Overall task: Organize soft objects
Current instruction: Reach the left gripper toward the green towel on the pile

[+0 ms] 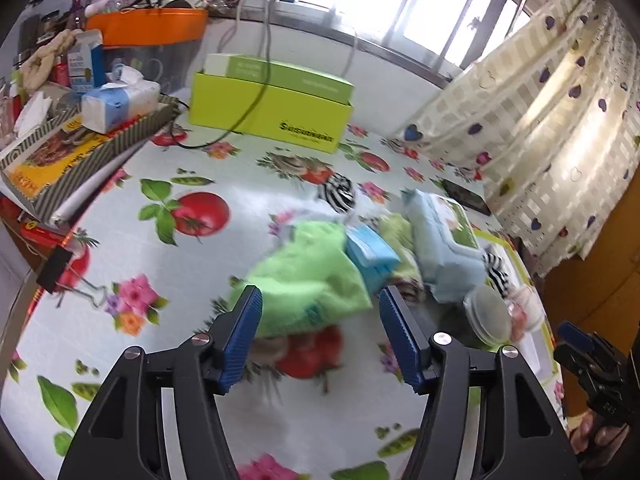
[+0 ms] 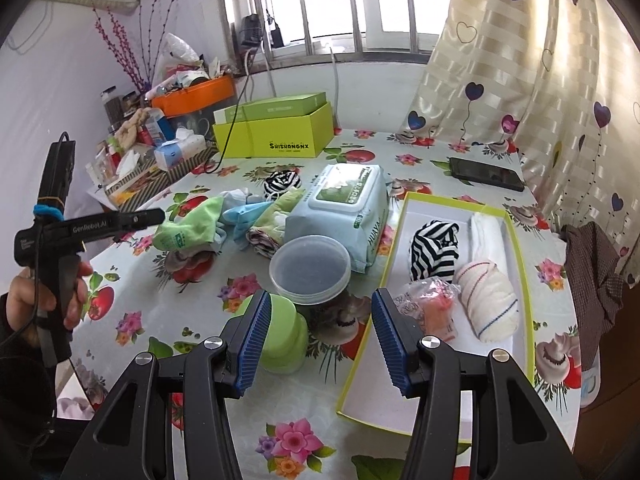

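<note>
left wrist view | left gripper (image 1: pixel 320 304) fingers stood apart, empty, near green cloth (image 1: pixel 308 276) mid-tabletop (image 1: pixel 120 344) | right gripper (image 2: pixel 318 312) fingers apart, empty | step: reaching | next: close on cloth, carry to tray (image 2: pixel 516 240) by right edge

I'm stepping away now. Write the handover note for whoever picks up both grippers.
Left gripper: open, nothing held, aimed at the green cloth.
Right gripper: open, nothing held, over the table between the green lid and the tray.
Done: striped cloth, white roll, folded white cloth and a small bag lie in the tray.
Left: the loose pile beside the wipes pack: green cloth, blue cloth, second striped piece. The clear tub stands in front of the pack.
</note>
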A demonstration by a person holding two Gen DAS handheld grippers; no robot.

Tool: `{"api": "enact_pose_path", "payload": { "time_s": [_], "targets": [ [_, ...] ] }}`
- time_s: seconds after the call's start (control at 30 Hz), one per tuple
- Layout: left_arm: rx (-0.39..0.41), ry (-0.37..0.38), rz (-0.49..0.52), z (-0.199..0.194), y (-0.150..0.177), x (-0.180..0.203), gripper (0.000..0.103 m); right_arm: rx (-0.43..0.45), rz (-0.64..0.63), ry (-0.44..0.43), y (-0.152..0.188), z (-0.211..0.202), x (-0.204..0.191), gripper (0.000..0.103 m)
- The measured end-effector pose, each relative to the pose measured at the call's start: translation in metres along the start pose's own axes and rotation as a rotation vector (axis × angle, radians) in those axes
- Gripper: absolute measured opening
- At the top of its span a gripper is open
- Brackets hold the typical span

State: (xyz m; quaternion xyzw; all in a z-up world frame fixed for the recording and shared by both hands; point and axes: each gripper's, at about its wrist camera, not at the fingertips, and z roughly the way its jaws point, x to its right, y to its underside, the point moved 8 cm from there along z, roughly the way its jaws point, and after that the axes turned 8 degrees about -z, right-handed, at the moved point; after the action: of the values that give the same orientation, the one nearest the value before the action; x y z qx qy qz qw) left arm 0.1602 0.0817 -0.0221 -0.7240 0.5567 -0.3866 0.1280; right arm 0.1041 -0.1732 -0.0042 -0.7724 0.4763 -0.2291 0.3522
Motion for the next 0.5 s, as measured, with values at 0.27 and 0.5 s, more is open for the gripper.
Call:
{"api": "enact_pose_path", "payload": {
  "time_s": [0.27, 0.5],
  "targets": [
    [0.003, -0.020, 0.033, 0.020, -0.016, -0.015, 0.062, -0.001, -0.027, -0.014, -0.012, 0.010, -0.009, 0.051],
    [-0.079, 0.007, 0.087, 0.051, -0.003, -0.012, 0.063, -0.019, -0.047, -0.025, -0.018, 0.024, -0.017, 0.051]
  ]
}}
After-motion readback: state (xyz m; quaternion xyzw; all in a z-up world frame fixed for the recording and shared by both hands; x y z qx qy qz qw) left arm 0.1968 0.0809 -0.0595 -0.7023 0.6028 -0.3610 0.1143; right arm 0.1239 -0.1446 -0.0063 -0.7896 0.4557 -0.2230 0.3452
